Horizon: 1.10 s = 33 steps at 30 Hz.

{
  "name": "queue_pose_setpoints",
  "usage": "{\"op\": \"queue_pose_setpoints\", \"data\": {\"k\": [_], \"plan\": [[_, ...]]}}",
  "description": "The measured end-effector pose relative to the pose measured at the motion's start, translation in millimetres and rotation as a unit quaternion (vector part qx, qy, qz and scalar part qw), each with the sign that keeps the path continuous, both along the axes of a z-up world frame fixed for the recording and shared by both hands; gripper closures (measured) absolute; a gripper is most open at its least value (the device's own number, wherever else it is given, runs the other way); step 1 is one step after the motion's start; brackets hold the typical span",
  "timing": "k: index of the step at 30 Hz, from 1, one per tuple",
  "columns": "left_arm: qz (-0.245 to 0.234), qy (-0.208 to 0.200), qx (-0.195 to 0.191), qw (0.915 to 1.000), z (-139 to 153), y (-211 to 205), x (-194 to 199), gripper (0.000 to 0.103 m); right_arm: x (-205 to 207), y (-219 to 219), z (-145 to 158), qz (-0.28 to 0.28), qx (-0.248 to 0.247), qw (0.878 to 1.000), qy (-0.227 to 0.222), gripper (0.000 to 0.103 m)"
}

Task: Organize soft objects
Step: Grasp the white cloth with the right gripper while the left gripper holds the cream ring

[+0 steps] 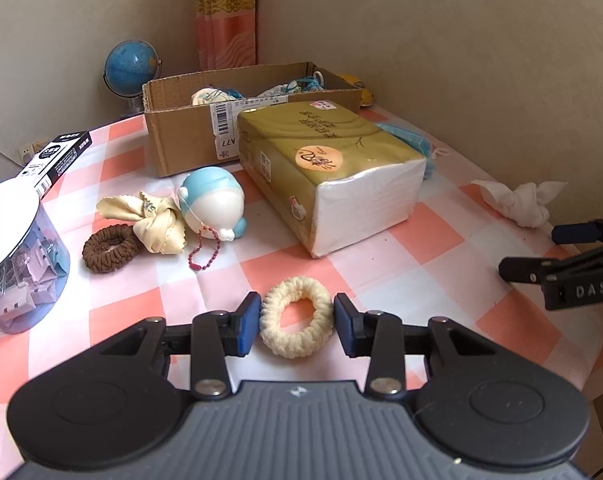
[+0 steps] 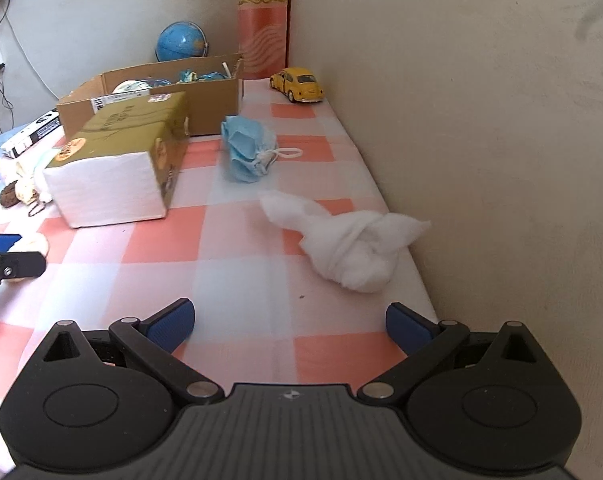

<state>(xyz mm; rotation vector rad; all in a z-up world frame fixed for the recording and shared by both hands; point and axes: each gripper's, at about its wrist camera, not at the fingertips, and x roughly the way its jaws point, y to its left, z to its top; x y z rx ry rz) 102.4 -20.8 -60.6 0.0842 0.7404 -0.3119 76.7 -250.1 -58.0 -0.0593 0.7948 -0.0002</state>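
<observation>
A cream knitted scrunchie (image 1: pixel 296 317) lies on the checked tablecloth between the blue pads of my left gripper (image 1: pixel 297 320); the pads touch its sides and it keeps its round shape. My right gripper (image 2: pixel 289 326) is open and empty, low over the cloth, just short of a knotted white cloth (image 2: pixel 349 240). A bundled blue face mask (image 2: pixel 247 152) lies farther back. A brown scrunchie (image 1: pixel 109 249), a knotted cream cloth (image 1: pixel 157 220) and a blue-white squishy toy (image 1: pixel 213 204) lie at the left. A cardboard box (image 1: pixel 189 136) at the back holds soft items.
A large tissue pack (image 1: pixel 325 168) lies mid-table in front of the box. A tub of binder clips (image 1: pixel 17 256) and a black-white carton (image 1: pixel 57 156) stand at the left. A yellow toy car (image 2: pixel 297 84) and a globe (image 2: pixel 181 42) sit at the back. The wall runs along the right edge.
</observation>
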Motion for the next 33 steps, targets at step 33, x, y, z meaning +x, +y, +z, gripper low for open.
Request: {"op": "queue_pose_setpoints", "data": {"k": [33], "plan": [[-0.022,0.014,0.033,0.9991,2.7,7.9,-11.8,0.046,62.6,0.7,-1.2,-0.009,-0.017,1.000,-0.014,0.000]]}}
